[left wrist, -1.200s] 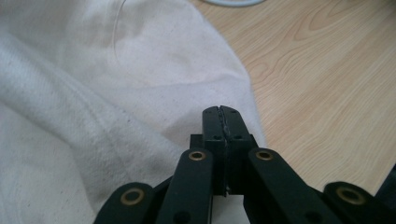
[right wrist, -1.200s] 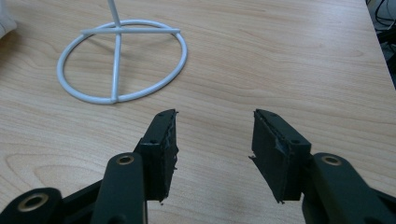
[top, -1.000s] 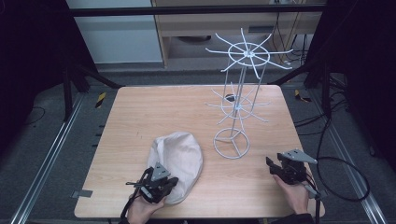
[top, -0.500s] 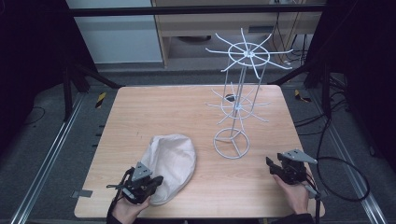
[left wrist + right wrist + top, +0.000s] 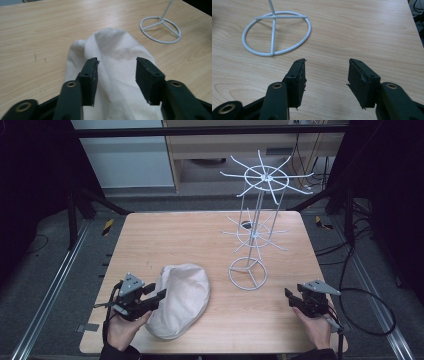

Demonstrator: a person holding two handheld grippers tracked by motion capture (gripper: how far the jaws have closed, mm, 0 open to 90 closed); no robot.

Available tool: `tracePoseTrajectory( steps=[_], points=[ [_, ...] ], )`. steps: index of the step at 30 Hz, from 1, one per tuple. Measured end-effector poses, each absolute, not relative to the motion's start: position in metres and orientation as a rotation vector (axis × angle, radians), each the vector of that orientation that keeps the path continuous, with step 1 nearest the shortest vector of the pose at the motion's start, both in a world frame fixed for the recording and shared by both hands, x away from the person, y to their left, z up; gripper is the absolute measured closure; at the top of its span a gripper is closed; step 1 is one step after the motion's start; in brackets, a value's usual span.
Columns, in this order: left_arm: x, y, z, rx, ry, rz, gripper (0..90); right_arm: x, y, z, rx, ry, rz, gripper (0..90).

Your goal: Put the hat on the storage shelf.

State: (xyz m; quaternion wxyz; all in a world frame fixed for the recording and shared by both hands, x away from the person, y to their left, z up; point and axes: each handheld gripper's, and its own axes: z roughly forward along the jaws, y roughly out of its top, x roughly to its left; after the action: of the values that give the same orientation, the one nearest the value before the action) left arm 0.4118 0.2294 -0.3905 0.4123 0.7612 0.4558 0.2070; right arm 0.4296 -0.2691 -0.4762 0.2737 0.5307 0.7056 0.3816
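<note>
Now, with your left gripper spread just over the near edge of the white cap lying on the table, pinch one fold of cloth only, while your right gripper waits, jaws apart and empty, beside the wire stand.

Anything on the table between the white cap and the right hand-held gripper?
Mostly bare wood. In the high view, the ring base of the wire rack stands just behind that line, between the white cap and the right hand-held gripper, touching neither.
</note>
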Motion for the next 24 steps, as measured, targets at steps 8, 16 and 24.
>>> tracePoseTrajectory(
  steps=[8, 16, 24],
  points=[
    [0.435, 0.228, -0.390, 1.955, 1.200, 0.506, 44.8, 0.430, -0.270, -0.476, 1.434, 1.898, 1.028, 47.5],
    [0.454, 0.224, -0.398, 2.010, 1.235, 0.471, 43.7, 0.430, -0.269, -0.476, 1.435, 1.898, 1.027, 47.0],
    [0.460, 0.219, -0.407, 2.057, 1.250, 0.460, 46.3, 0.430, -0.269, -0.475, 1.443, 1.906, 1.030, 46.5]
  ],
)
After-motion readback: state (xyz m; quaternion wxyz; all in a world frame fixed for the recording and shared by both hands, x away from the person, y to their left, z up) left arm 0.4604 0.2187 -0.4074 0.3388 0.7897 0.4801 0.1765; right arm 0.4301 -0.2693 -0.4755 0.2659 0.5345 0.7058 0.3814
